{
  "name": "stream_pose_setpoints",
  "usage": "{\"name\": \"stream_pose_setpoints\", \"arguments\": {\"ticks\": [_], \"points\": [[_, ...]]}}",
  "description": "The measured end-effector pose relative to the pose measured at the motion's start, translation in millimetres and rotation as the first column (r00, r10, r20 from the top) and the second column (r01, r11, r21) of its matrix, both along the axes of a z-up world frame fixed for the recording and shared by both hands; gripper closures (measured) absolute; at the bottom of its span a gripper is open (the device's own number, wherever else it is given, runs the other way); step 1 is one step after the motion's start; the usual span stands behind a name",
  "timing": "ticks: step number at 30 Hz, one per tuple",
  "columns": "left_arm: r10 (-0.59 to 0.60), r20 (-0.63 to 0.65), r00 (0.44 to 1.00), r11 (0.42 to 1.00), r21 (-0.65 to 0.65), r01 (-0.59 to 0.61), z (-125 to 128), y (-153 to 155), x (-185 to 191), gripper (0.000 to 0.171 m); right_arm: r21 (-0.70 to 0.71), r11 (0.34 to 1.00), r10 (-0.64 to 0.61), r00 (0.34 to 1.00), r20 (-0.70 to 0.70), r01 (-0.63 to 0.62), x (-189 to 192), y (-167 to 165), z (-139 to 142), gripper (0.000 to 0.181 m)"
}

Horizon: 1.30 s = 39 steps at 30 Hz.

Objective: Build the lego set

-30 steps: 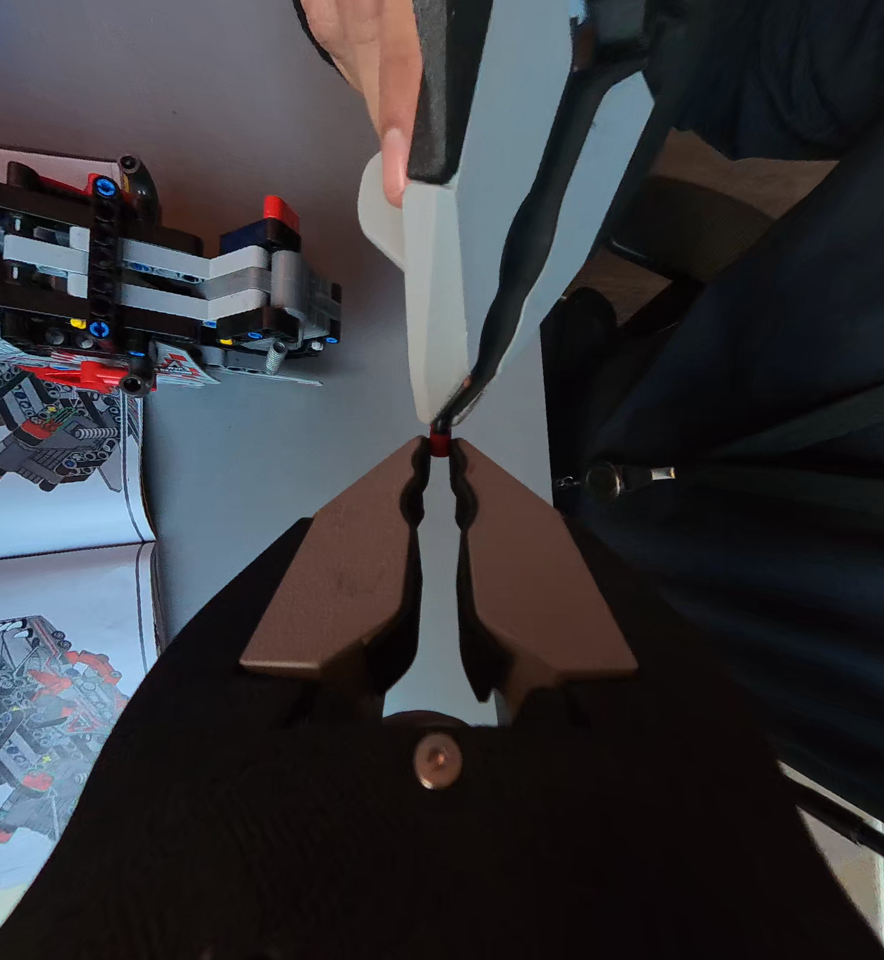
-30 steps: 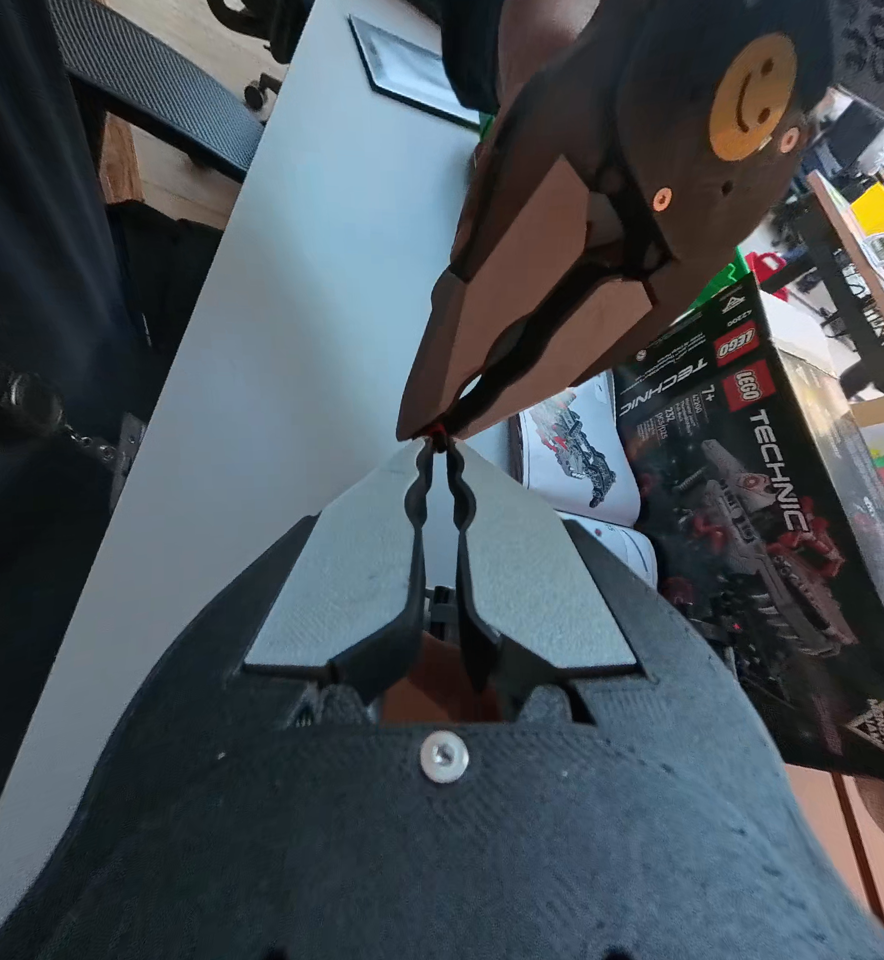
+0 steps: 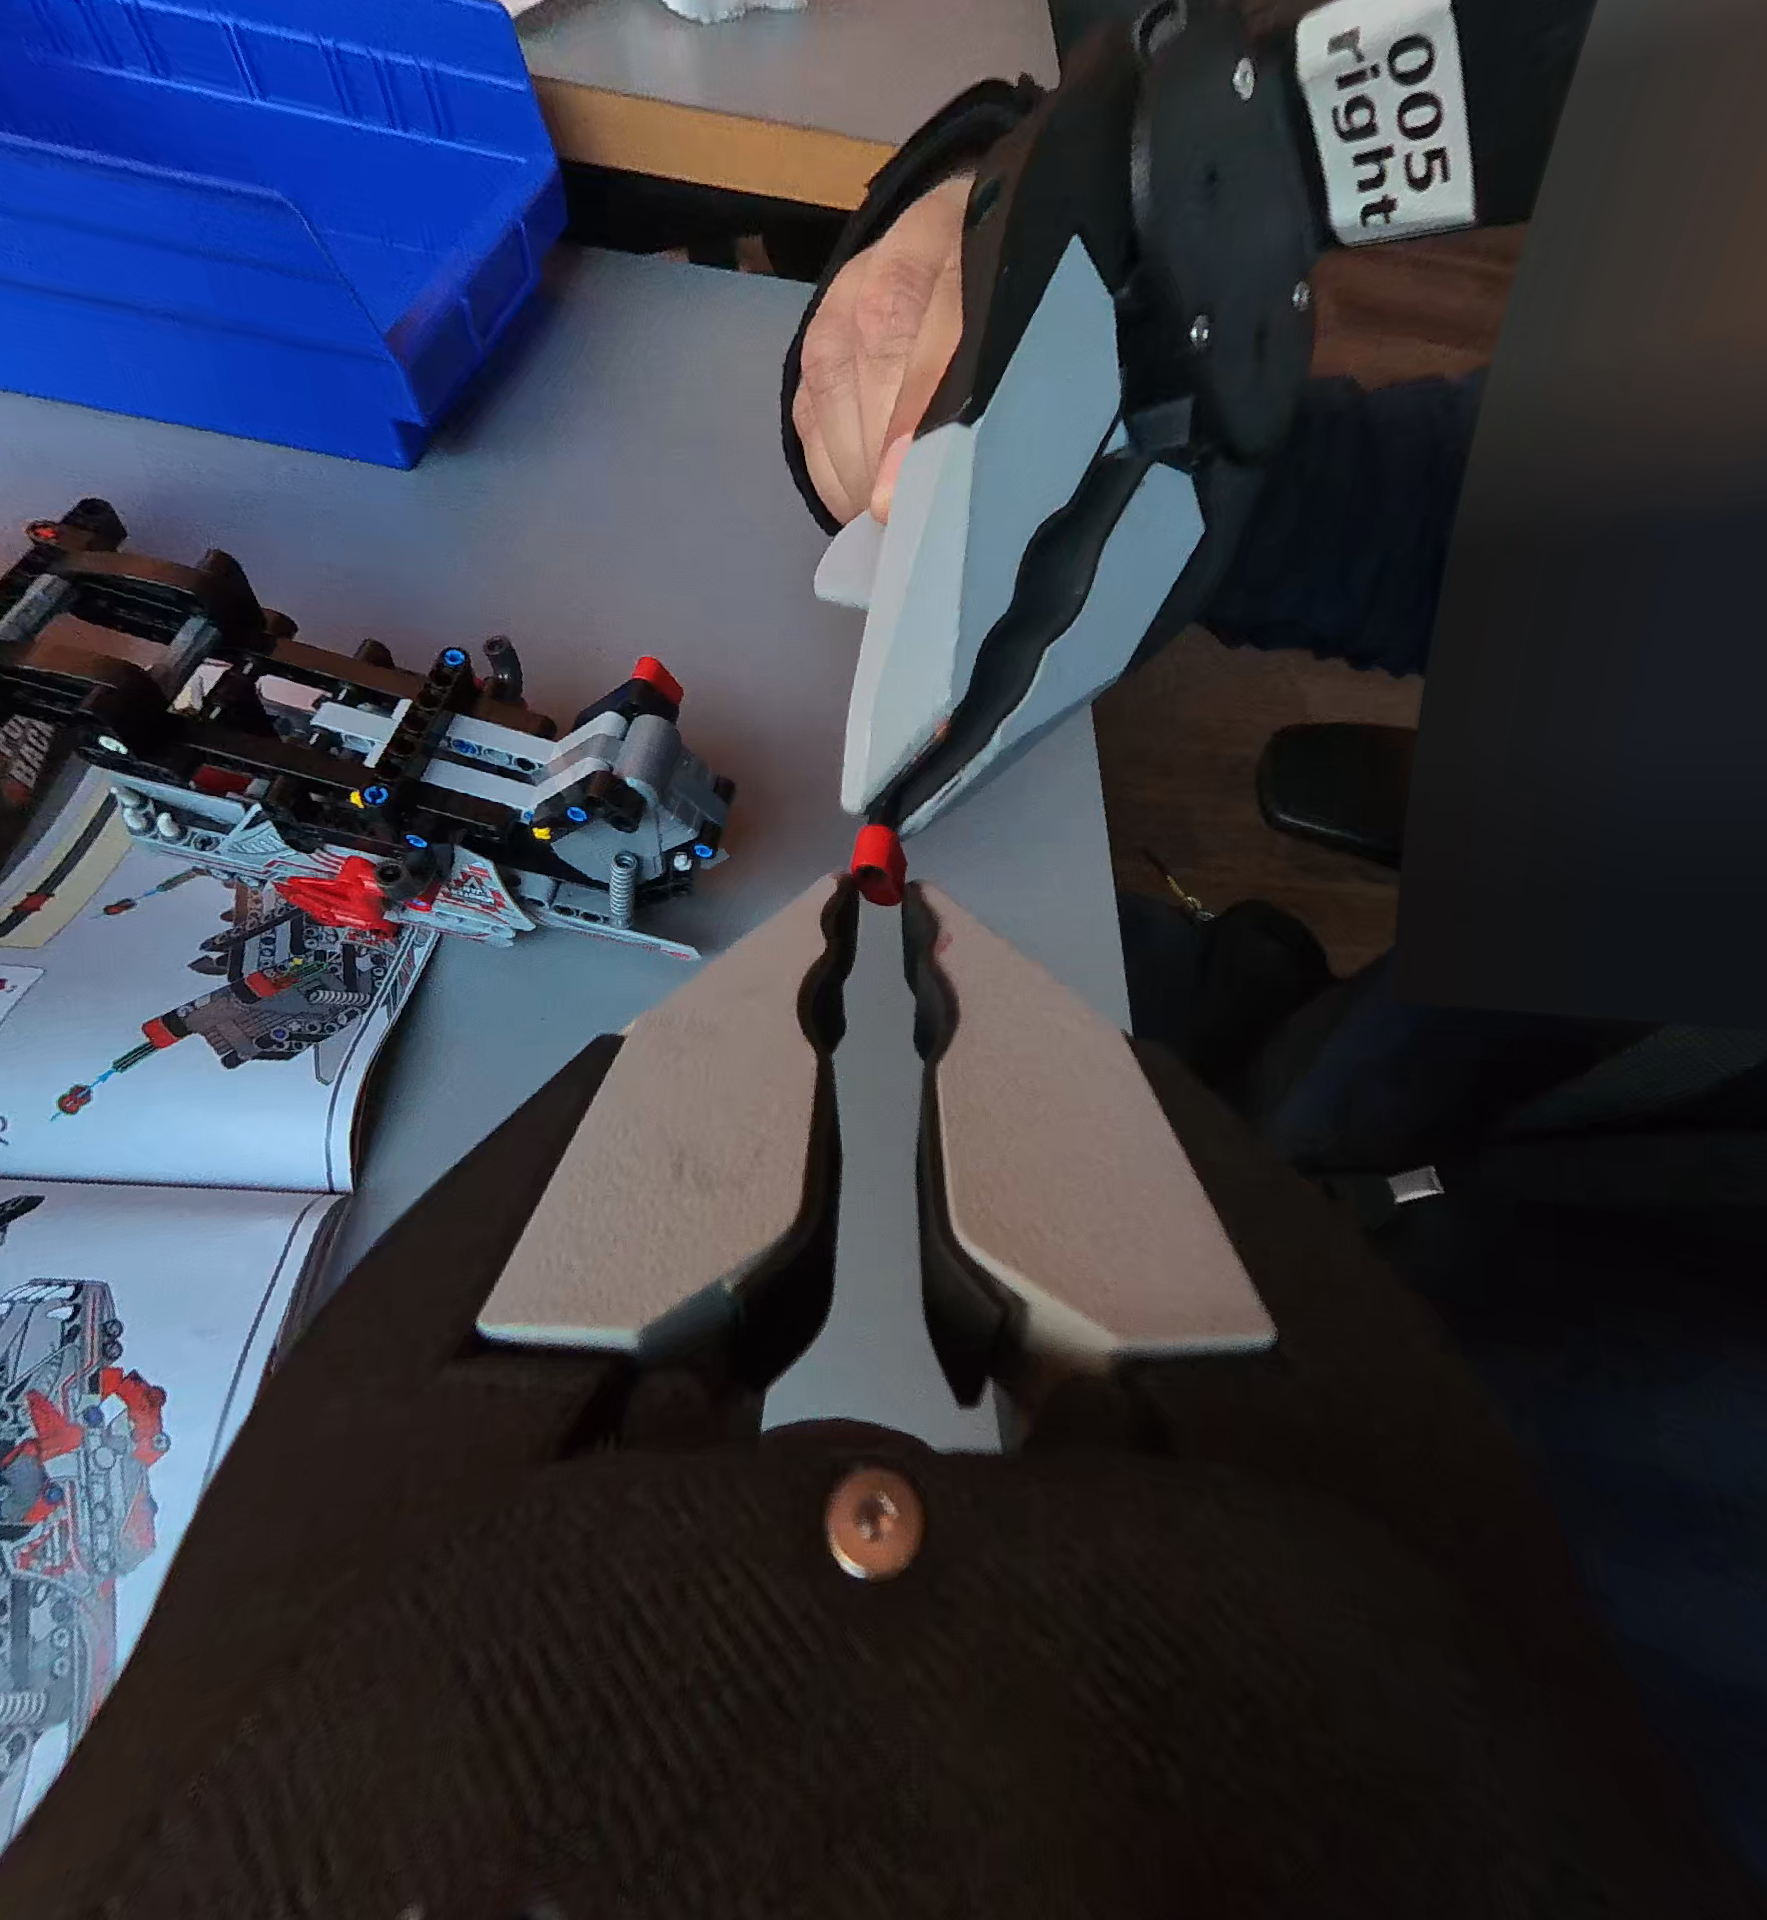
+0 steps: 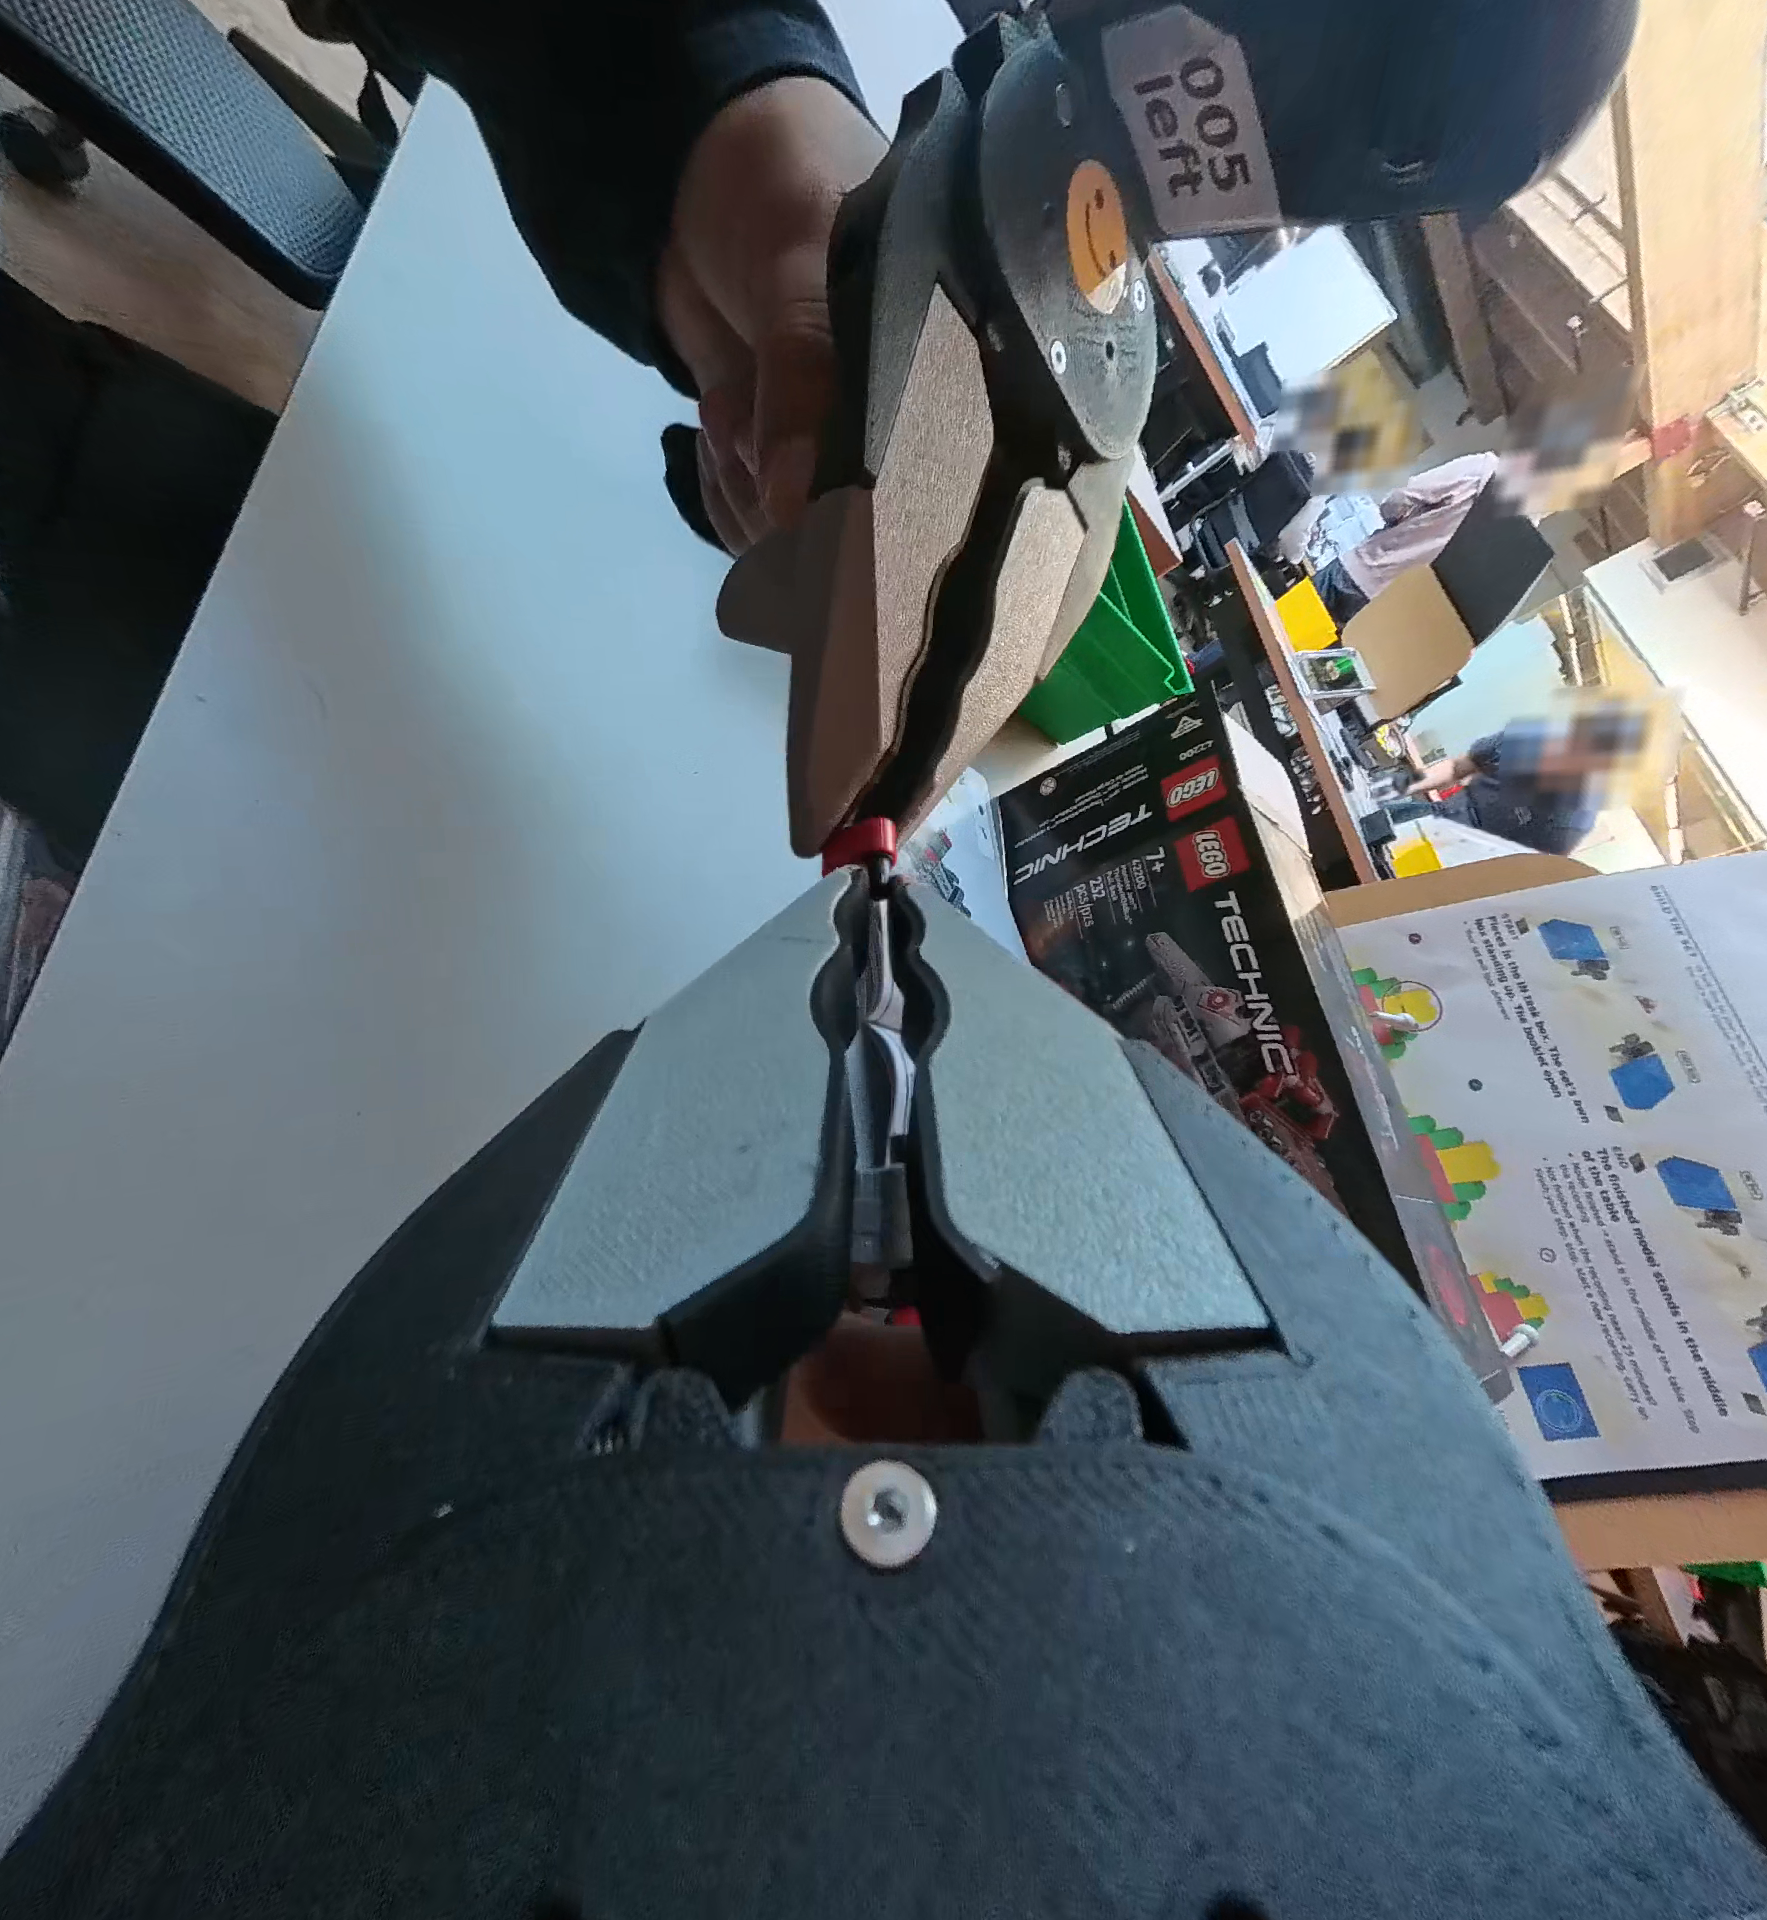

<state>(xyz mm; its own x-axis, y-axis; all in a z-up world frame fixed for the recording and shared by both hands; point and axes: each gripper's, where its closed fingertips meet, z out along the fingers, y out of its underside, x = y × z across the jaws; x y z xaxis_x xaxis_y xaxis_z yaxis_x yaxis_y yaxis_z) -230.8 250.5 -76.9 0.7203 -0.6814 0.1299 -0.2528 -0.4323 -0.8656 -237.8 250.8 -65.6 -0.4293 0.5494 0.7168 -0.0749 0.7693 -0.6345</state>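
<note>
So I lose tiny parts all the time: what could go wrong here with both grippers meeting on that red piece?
1. The small red piece sits only at the very tips of the left gripper and right gripper, so it could pop out.
2. It hangs near the table edge, so a drop may land on the floor.
3. A black pin seems to join there, and off-axis pushing could jam it.

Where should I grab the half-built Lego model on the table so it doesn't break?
Take the model by its long middle, where black and grey beams run straight. Come down from above, a finger on each long side: it lies flat on the table. The red spiky part and spring look weaker.
</note>
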Motion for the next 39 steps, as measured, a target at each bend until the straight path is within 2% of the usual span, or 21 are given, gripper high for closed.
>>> {"name": "stream_pose_setpoints", "arguments": {"ticks": [4,7,10,11,13,14,15,17,18,19,23,25,26,28,29,31,33,35,36,37,39], "points": [[-0.007,0.034,0.999,1.000,0.004,0.007,3,0,3,0.166,-0.042,0.999,0.004,1.000,-0.003,-0.005,2,1,0,0.181],[0.025,-0.035,0.999,1.000,0.005,-0.025,-7,5,-1,0.167,-0.098,0.995,-0.027,0.997,0.078,0.035,0,7,-13,0.178],[0.026,-0.060,0.998,1.000,-0.002,-0.026,-19,15,-7,0.167,-0.172,0.971,-0.139,0.979,0.152,0.165,1,37,-25,0.172],[0.037,-0.053,0.998,0.999,-0.024,-0.039,-25,17,-12,0.167,-0.239,0.947,-0.176,0.968,0.181,0.217,2,51,-26,0.161],[0.068,-0.070,0.995,0.996,-0.055,-0.072,-38,18,-27,0.167,-0.359,0.871,-0.245,0.929,0.277,0.336,1,75,-30,0.116],[0.087,-0.079,0.993,0.995,-0.048,-0.091,-43,18,-34,0.168,-0.357,0.861,-0.243,0.909,0.339,0.364,1,77,-37,0.113],[0.095,-0.067,0.993,0.994,-0.047,-0.099,-47,18,-38,0.167,-0.296,0.885,-0.239,0.895,0.376,0.361,1,73,-44,0.121],[0.105,0.041,0.994,0.993,-0.051,-0.103,-48,21,-41,0.167,0.003,0.945,-0.305,0.879,0.367,0.326,-2,76,-60,0.132],[0.108,0.103,0.989,0.993,-0.065,-0.102,-48,23,-42,0.167,0.155,0.946,-0.322,0.875,0.362,0.285,-5,79,-65,0.134],[0.126,0.147,0.981,0.990,-0.080,-0.115,-49,28,-46,0.167,0.240,0.943,-0.312,0.866,0.391,0.232,-7,79,-68,0.141],[0.250,0.175,0.952,0.967,-0.104,-0.235,-55,53,-75,0.167,0.413,0.908,-0.309,0.776,0.551,0.068,-8,82,-69,0.140],[0.302,0.205,0.931,0.953,-0.100,-0.287,-52,68,-85,0.168,0.419,0.900,-0.353,0.764,0.540,0.120,-12,85,-70,0.140],[0.310,0.217,0.926,0.950,-0.106,-0.293,-50,75,-86,0.167,0.352,0.918,-0.352,0.791,0.500,0.186,-16,81,-71,0.140],[0.307,0.237,0.922,0.952,-0.079,-0.296,-44,86,-84,0.167,0.084,0.932,-0.358,0.860,0.364,0.353,-17,72,-72,0.140],[0.298,0.241,0.924,0.954,-0.062,-0.292,-41,90,-82,0.167,-0.072,0.893,-0.408,0.866,0.290,0.445,-14,74,-70,0.140],[0.283,0.236,0.930,0.959,-0.056,-0.278,-39,95,-78,0.168,-0.346,0.735,-0.538,0.812,0.226,0.584,1,86,-66,0.140],[0.259,0.215,0.941,0.966,-0.054,-0.254,-38,97,-73,0.167,-0.546,0.485,-0.639,0.703,0.312,0.683,20,98,-68,0.140],[0.233,0.201,0.951,0.972,-0.040,-0.230,-33,100,-65,0.167,-0.648,0.311,-0.651,0.653,0.387,0.695,33,96,-68,0.141],[0.211,0.202,0.956,0.977,-0.029,-0.210,-29,100,-59,0.167,-0.664,0.273,-0.615,0.657,0.437,0.697,35,89,-71,0.142],[0.180,0.195,0.964,0.984,-0.024,-0.179,-25,98,-52,0.167,-0.638,0.266,-0.550,0.658,0.515,0.722,37,79,-81,0.145],[0.121,0.133,0.984,0.992,0.007,-0.123,-21,91,-39,0.167,-0.613,0.309,-0.401,0.683,0.610,0.728,41,57,-89,0.146]]}}
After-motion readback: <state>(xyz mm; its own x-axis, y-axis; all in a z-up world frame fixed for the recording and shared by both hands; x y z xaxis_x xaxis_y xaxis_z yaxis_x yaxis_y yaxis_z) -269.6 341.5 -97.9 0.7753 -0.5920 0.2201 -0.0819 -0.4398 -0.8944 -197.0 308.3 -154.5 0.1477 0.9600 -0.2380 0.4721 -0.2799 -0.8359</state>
